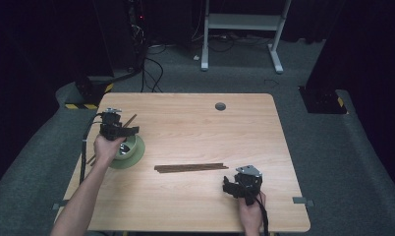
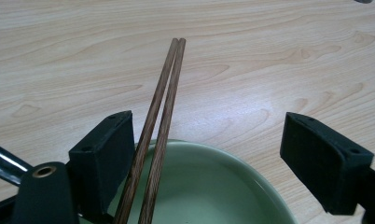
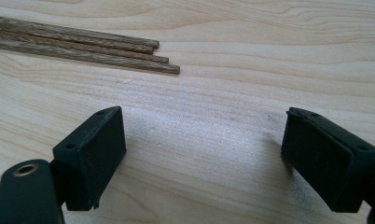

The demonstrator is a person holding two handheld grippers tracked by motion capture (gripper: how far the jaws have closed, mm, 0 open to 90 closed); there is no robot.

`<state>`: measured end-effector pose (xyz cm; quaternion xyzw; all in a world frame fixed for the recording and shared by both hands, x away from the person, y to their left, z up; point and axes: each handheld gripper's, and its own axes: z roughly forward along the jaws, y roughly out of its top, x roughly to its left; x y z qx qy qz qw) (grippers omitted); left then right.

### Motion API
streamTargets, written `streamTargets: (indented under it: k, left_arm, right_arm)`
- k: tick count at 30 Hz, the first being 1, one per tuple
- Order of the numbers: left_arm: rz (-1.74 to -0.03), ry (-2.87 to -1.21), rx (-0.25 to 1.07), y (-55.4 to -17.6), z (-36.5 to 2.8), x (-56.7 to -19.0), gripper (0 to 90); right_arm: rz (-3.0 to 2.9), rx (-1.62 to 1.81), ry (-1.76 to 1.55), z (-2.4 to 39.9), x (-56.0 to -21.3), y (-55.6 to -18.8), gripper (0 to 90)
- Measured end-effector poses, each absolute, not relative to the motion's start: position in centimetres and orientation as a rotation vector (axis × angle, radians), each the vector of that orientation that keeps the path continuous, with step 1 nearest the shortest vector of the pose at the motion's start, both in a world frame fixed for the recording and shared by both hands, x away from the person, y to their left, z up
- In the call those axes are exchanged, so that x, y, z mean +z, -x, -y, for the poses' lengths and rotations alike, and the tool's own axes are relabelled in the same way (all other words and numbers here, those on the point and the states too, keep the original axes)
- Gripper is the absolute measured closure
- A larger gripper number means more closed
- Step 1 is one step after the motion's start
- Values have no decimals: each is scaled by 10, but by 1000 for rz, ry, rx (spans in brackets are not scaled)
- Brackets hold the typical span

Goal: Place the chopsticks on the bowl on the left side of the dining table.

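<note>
- High view: a pair of chopsticks (image 1: 128, 121) is laid across the green bowl (image 1: 134, 153) at the desk's (image 1: 195, 123) left, under the left gripper (image 1: 118, 129).
- Left gripper view: its fingers (image 2: 101, 154) are spread wide, with the pair leaning against one; a clean lift-away is advised.
- Right gripper view: wide-open fingers (image 3: 90, 156) are seen near the loose chopsticks (image 3: 83, 49), whose three separate ends are not resolved from above.

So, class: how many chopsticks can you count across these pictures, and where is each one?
5: two chopsticks lie across the green bowl between the open left gripper jaws; three chopsticks lie together mid-table, ahead of the open right gripper. Others may be hidden.
</note>
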<state>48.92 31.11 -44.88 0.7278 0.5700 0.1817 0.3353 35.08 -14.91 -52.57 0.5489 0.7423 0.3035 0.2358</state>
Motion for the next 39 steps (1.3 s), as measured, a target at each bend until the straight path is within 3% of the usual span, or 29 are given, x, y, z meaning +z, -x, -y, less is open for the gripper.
streamTargets:
  k: [39]
  left_arm:
    - [-1384,-2008,356,-480,-286,-448,204]
  right_arm:
    - [-2036,832,-1507,149,-526,-351,133]
